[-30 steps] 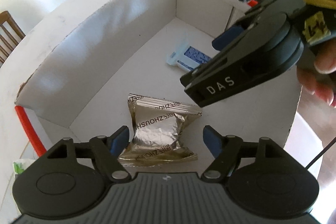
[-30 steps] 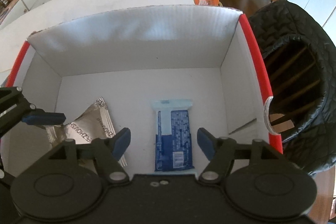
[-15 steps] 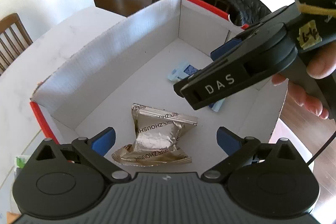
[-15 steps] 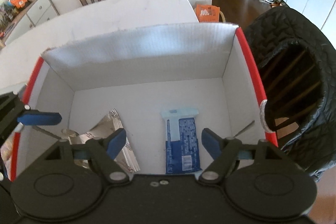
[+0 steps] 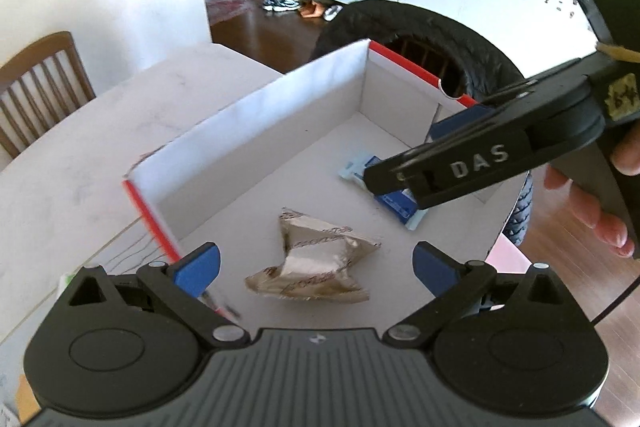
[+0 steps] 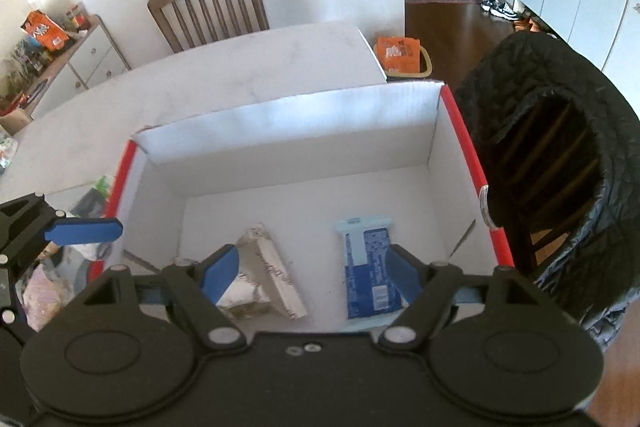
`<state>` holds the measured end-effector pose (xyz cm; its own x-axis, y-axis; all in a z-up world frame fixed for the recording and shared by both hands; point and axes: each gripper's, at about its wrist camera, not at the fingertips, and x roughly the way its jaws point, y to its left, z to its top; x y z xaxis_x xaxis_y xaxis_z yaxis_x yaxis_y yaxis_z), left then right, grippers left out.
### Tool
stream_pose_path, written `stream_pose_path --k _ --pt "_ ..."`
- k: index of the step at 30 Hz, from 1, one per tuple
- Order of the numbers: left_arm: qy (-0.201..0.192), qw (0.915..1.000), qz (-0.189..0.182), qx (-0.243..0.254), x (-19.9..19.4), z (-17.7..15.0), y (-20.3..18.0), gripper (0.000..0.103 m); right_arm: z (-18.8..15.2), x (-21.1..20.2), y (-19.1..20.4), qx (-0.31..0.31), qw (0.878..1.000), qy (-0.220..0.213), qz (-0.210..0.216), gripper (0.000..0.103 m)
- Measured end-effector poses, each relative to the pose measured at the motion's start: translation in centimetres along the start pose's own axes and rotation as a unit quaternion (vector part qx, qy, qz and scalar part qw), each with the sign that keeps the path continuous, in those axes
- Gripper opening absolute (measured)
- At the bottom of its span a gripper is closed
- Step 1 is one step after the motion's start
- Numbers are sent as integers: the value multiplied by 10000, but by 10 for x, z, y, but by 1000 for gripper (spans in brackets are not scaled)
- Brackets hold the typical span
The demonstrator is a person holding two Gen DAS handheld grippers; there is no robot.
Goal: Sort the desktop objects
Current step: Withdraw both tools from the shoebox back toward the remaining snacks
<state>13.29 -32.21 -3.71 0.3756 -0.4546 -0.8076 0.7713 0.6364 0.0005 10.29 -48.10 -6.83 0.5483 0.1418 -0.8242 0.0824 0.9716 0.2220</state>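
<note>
Left wrist view: we hold the left gripper (image 5: 316, 267) above the box (image 5: 256, 131) with its jaws spread wide and nothing between them; the jaws have just been opening. The silver pouch (image 5: 316, 263) lies crumpled on the box floor, below and ahead of the gap between the jaws, touched by neither pad. We judge it released there because the box is where the sorted things collect.

The right gripper (image 6: 312, 273) also hangs over the box, jaws apart and empty, having just been opening too. The blue packet (image 6: 368, 267) lies flat on the floor below its right pad, beside the pouch but apart from it. Both things lie clear of the walls.

More clutter shows on the table (image 6: 256, 67) outside the box's left wall, so we judge the sorting unfinished
</note>
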Motion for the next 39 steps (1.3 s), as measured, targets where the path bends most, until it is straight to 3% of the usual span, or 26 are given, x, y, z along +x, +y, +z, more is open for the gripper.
stream_pose_path --k 18,34,39 --pt "-572 9978 127 -316 -82 -46 49 103 -22 -47 80 -133 9982 -581 106 91" --pt "-801 9947 334 -558 -131 -109 105 103 -43 -53 163 -295 9941 -1039 37 100" --pt "-868 9919 378 -850 -144 -127 127 103 -45 -49 182 -195 9938 -1077 207 100"
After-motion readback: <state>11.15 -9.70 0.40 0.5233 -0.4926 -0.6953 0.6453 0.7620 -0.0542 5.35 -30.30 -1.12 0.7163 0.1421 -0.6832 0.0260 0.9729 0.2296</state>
